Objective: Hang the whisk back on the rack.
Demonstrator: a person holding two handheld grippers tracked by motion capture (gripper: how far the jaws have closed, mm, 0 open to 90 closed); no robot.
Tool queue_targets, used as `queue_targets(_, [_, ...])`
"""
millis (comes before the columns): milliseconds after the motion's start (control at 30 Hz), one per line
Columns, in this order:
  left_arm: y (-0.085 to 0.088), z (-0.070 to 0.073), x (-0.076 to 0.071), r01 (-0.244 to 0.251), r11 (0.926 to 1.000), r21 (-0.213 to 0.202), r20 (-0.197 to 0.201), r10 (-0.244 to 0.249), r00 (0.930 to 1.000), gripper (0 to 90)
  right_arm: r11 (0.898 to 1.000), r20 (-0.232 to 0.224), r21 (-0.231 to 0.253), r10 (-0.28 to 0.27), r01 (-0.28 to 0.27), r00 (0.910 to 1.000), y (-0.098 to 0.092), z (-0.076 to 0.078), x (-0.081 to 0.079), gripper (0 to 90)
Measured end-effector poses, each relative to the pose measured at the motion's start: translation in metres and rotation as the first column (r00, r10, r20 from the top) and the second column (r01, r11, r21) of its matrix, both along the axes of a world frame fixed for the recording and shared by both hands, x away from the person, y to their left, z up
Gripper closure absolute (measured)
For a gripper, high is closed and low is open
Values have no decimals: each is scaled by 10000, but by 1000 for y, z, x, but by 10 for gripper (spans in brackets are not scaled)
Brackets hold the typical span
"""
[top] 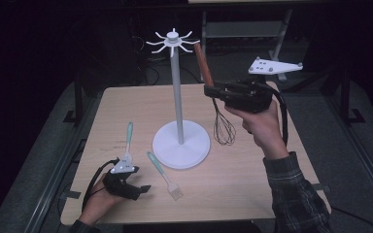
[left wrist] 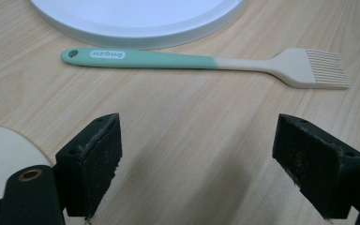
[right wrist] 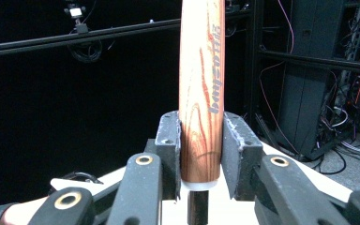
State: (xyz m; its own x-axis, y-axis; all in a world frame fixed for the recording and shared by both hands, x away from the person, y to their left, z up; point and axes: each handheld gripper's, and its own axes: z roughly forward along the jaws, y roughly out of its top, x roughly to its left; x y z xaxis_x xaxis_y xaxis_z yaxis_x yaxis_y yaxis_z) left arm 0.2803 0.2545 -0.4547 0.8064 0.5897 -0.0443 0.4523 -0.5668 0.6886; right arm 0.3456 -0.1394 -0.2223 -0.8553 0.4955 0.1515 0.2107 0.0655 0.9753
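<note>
A whisk with a reddish wooden handle (top: 203, 62) and dark wire loops (top: 223, 127) hangs upright above the table, handle up, in my right gripper (top: 212, 91), which is shut on the handle (right wrist: 201, 93). Its pads (right wrist: 170, 140) press the handle's lower end from both sides. The handle top reaches close to the hooks of a white stand (top: 179, 99) in the middle of the table. My left gripper (top: 143, 189) rests open near the front left of the table. A pastry brush with a teal handle (left wrist: 168, 60) lies just beyond its jaws; the same brush (top: 164, 174) lies in front of the stand's base.
A spatula with a teal handle (top: 127, 143) lies left of the stand's round base (top: 180, 145); its pale blade (left wrist: 4, 159) shows beside my left jaw. Dark racks and cables (right wrist: 318, 70) stand beyond the table. The table's right side (top: 252, 170) is bare wood.
</note>
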Motion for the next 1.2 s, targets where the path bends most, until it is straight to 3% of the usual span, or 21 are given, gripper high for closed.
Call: queue_targets(1200, [0,0,0,83,10000,54,30,-83,10000,157,9918,338,-873,-906,933,9953,16,-3,13,707])
